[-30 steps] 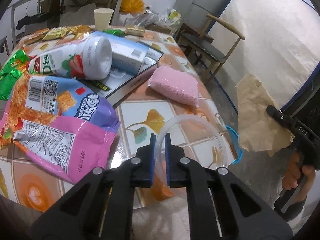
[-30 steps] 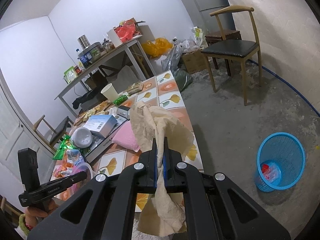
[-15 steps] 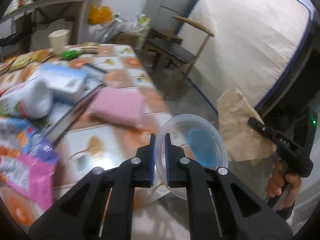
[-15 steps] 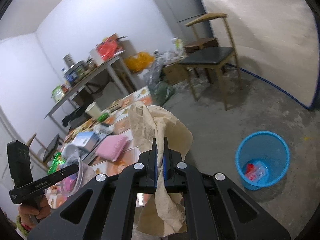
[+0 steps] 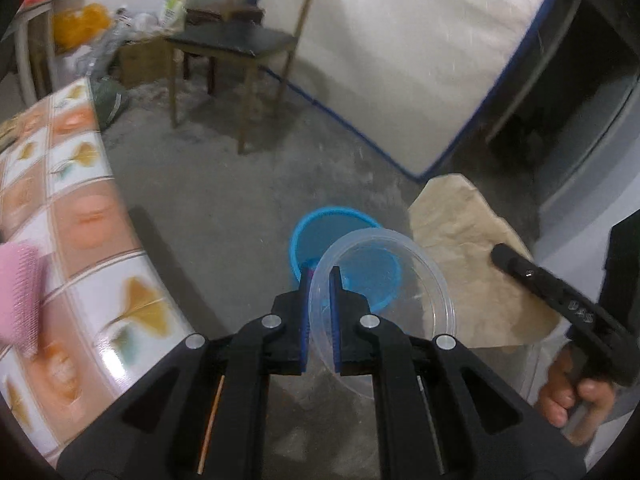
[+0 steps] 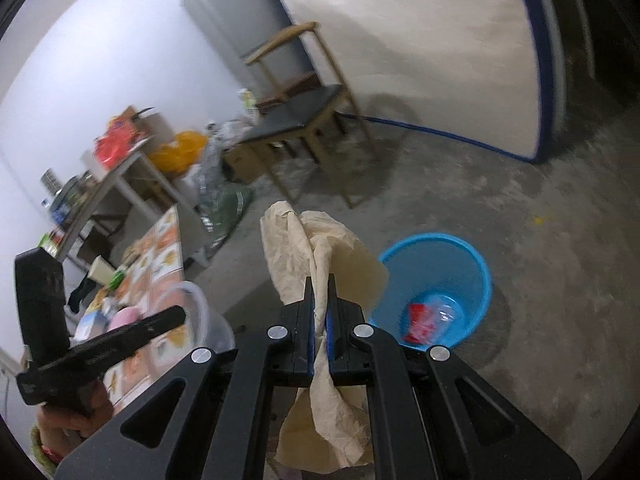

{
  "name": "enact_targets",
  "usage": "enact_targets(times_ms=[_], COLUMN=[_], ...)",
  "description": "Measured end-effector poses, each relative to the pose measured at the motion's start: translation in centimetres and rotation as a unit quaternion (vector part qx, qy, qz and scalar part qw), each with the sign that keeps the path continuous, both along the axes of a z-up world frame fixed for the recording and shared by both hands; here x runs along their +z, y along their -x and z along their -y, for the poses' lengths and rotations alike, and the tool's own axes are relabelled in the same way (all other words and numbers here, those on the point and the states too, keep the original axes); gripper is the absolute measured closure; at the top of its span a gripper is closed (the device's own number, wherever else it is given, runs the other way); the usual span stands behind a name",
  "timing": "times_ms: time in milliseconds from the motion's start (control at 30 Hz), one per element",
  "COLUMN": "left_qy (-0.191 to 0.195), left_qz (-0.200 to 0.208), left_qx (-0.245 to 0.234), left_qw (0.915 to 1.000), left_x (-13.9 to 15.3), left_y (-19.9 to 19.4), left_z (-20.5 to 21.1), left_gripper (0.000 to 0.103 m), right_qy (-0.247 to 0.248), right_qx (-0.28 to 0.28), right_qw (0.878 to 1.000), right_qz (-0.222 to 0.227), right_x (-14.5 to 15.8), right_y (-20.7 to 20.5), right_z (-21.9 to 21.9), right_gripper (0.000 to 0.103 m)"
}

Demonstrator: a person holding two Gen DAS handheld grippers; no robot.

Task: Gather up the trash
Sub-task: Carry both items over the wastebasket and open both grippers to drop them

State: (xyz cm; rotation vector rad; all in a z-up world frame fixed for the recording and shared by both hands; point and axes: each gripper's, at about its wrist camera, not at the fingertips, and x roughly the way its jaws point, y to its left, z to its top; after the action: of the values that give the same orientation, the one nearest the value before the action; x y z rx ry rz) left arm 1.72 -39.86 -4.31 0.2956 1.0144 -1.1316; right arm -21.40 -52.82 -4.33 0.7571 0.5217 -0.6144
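- The left gripper (image 5: 319, 276) is clamped on the rim of a clear plastic bowl (image 5: 384, 280), held above the floor near a blue basket (image 5: 340, 220).
- The right gripper (image 6: 319, 284) is clamped on crumpled brown paper (image 6: 312, 248), just beside the basket, which holds a red wrapper (image 6: 420, 320).

One basket (image 6: 476, 264), one chair (image 6: 304, 120).

Bare concrete floor (image 6: 460, 168), white walls (image 6: 104, 80) – lit evenly. A wooden chair (image 5: 240, 44) is set beside a blue-edged mattress (image 5: 400, 52), which is leaned upright.
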Motion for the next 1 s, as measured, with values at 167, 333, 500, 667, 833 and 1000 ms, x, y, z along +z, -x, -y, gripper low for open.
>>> enact_targets(times_ms=[167, 333, 500, 667, 833, 1000], left_qy=[-0.050, -0.074, -0.061, -0.036, -0.013, 0.021], left_qz=[-0.016, -0.058, -0.079, -0.096, -0.095, -0.097], left_qx=[-0.023, -0.027, -0.021, 0.018, 0.007, 0.006], left_qw=[0.9984, 0.9952, 0.9947, 0.9946, 0.9954, 0.9950], left_x=[-4.9, -8.8, -11.0, -12.1, -10.4, -7.9], left_y=[0.8, 1.0, 0.2, -0.5, 0.1, -0.2], left_z=[6.6, 10.7, 14.2, 15.1, 14.2, 13.3], left_gripper=[0.096, 0.096, 0.078, 0.052, 0.047, 0.045], right_qy=[-0.041, -0.062, -0.080, -0.123, -0.117, -0.119], right_qx=[-0.026, -0.038, -0.053, -0.079, -0.092, -0.097], right_qw=[0.998, 0.996, 0.992, 0.983, 0.984, 0.984], right_qz=[-0.031, -0.058, -0.079, -0.112, -0.103, -0.091], right_x=[-4.0, -7.6, -10.2, -13.2, -13.8, -13.9], right_y=[-0.3, -1.6, -3.5, -4.4, -3.3, -1.8], right_z=[4.4, 8.0, 12.1, 15.5, 15.4, 14.3], right_gripper=[0.099, 0.099, 0.097, 0.063, 0.058, 0.058])
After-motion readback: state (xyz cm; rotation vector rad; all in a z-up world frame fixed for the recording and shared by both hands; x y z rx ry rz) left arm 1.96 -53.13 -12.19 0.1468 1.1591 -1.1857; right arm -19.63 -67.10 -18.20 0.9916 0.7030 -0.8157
